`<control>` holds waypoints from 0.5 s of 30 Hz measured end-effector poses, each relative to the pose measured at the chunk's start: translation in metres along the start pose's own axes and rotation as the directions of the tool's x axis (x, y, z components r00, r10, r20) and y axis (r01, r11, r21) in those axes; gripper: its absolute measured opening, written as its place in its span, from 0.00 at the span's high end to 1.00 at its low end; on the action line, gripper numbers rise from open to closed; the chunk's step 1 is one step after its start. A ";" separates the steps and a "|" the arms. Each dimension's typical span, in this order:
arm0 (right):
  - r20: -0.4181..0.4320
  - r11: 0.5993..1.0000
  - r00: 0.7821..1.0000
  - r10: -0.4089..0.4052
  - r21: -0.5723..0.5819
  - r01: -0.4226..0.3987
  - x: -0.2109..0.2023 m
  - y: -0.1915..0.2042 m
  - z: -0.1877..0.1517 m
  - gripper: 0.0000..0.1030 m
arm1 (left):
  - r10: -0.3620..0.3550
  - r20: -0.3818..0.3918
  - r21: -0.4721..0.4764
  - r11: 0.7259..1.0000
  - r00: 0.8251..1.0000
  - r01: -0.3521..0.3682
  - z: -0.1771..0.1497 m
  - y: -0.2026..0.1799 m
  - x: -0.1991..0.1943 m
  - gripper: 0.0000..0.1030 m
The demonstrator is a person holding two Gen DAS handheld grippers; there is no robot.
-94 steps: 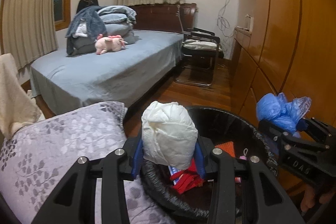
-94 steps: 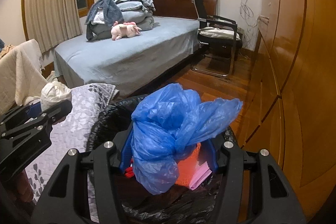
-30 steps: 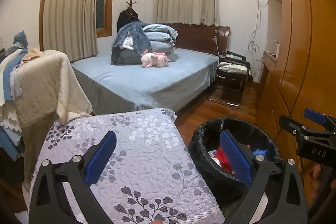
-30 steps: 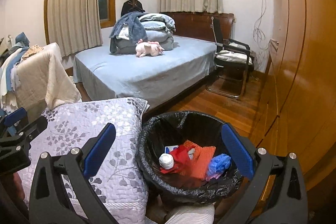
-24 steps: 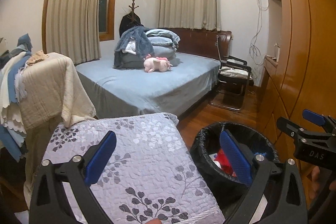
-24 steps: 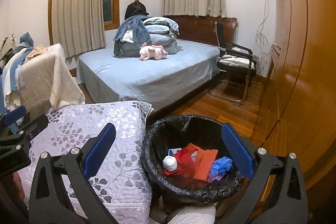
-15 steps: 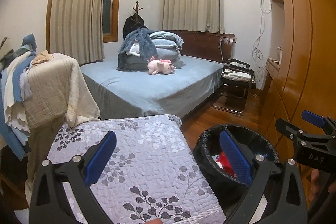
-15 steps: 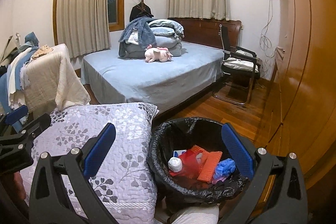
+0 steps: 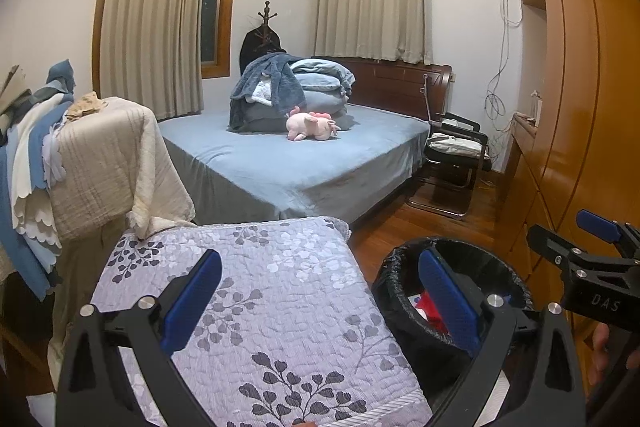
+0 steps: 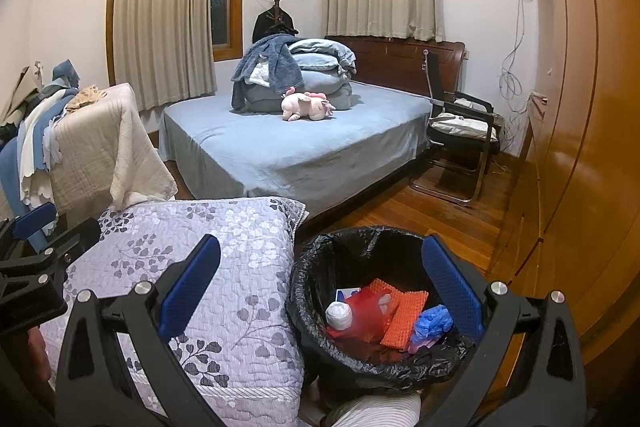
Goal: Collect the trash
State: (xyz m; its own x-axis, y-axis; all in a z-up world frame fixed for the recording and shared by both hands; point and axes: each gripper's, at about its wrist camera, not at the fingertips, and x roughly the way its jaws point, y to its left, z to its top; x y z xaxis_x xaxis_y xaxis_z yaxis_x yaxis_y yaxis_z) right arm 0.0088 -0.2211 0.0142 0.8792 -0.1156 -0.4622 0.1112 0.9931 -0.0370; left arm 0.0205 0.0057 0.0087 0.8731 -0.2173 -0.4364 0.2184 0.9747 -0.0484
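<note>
Both claws spread wide and empty above the lilac quilt and the bin.

The left gripper (image 9: 320, 291), blue-padded fingers far apart, hangs over the lilac leaf-print quilt (image 9: 256, 291); the right gripper (image 10: 320, 275), equally spread, holds nothing beside the round black-lined trash bin (image 10: 320, 259). In the bin lie a white wadded bag (image 10: 339, 314), a crumpled blue plastic bag (image 10: 432, 325), orange mesh (image 10: 404, 319) and red scraps (image 10: 366, 311). Beyond stands the blue-sheeted bed (image 10: 288, 143) bearing a pink plush toy (image 10: 306, 105).
</note>
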 end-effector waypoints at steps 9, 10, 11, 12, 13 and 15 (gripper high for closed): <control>0.000 1.000 1.000 0.001 -0.002 -0.001 0.000 0.002 -0.001 0.05 | 0.001 0.000 -0.001 1.000 1.000 -0.001 0.000 0.000 0.000 0.06; 0.000 1.000 1.000 0.001 -0.001 -0.001 0.000 0.002 0.000 0.05 | 0.000 0.000 -0.001 1.000 1.000 0.000 0.000 0.000 0.000 0.06; 0.000 1.000 1.000 0.002 0.001 -0.002 0.000 0.002 0.000 0.05 | 0.000 0.000 -0.001 1.000 1.000 0.000 0.000 0.000 0.000 0.06; 0.001 1.000 1.000 0.002 0.000 -0.002 0.000 0.002 0.000 0.05 | 0.001 -0.001 -0.001 1.000 1.000 -0.001 0.000 0.000 0.000 0.06; 0.000 1.000 1.000 0.001 -0.001 -0.001 0.000 0.002 0.000 0.05 | 0.001 0.000 -0.001 1.000 1.000 -0.001 0.000 0.000 0.000 0.06; 0.000 1.000 1.000 0.001 -0.003 -0.001 0.000 0.002 0.000 0.05 | 0.001 0.000 0.000 1.000 1.000 -0.001 0.000 0.000 0.000 0.06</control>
State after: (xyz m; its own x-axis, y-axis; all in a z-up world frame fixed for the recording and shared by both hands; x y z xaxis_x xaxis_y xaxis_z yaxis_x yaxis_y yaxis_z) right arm 0.0092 -0.2187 0.0138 0.8793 -0.1146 -0.4622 0.1087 0.9933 -0.0395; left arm 0.0205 0.0057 0.0090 0.8732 -0.2165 -0.4367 0.2175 0.9749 -0.0483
